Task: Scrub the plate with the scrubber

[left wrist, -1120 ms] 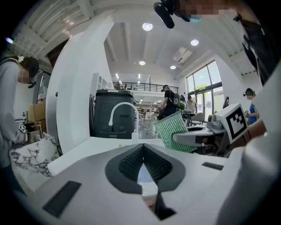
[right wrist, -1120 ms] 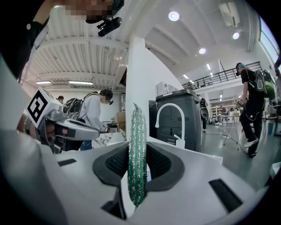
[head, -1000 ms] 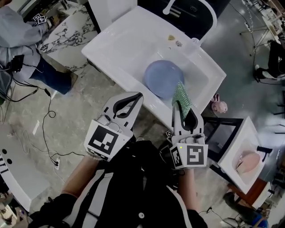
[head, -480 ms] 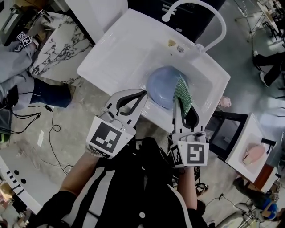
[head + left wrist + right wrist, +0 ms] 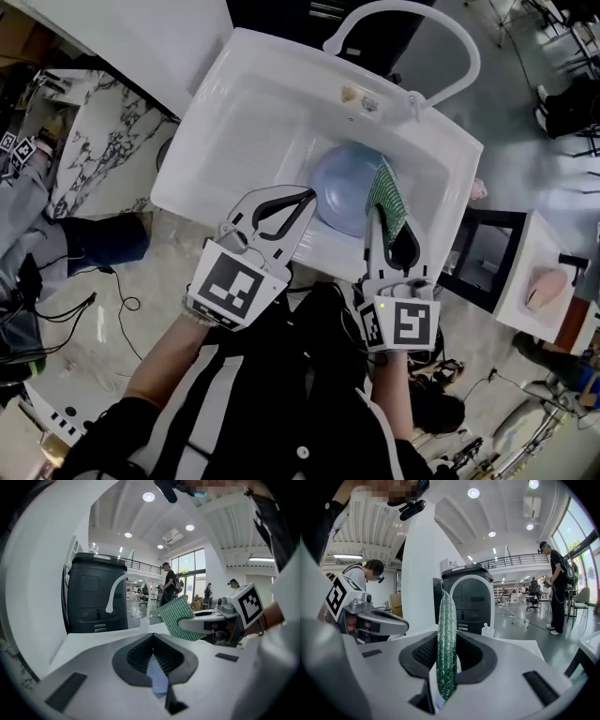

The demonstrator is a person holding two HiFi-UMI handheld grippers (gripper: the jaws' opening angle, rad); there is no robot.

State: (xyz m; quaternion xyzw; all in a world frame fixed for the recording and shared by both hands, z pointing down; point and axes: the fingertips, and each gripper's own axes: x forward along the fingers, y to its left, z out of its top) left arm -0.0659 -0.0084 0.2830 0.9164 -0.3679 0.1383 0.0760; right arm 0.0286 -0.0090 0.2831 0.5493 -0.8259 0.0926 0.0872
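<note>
The right gripper (image 5: 380, 221) is seen clenched on a green scrubber (image 5: 446, 639), which is held upright on edge between the jaws and stands up past their tips. In the head view the scrubber is held over the right edge of a pale blue plate (image 5: 341, 192); whether the two touch cannot be told. The plate is seen lying in the deeper right part of a white sink (image 5: 242, 120).

The left gripper (image 5: 307, 197) is shown with its jaws pressed together and nothing clamped between them. Its tips are placed just beside the plate's left edge, above the sink's near rim, and a sliver of blue is glimpsed past them in the left gripper view. Contact with the plate cannot be made out.

A white arched faucet (image 5: 473, 56) is curved over the far side of the sink, behind the plate, with two small objects (image 5: 360, 97) left on the rim near its base. A dark cabinet (image 5: 96, 595) is seen behind the sink in both gripper views.

To the left of the sink a marbled surface (image 5: 98, 155) is found, with cables (image 5: 98, 292) trailed over the floor below it. To the right, a black frame (image 5: 483, 255) and a small white stand with a pink object (image 5: 544, 287) are set well apart from the plate. People are seen standing in the bright hall beyond.
</note>
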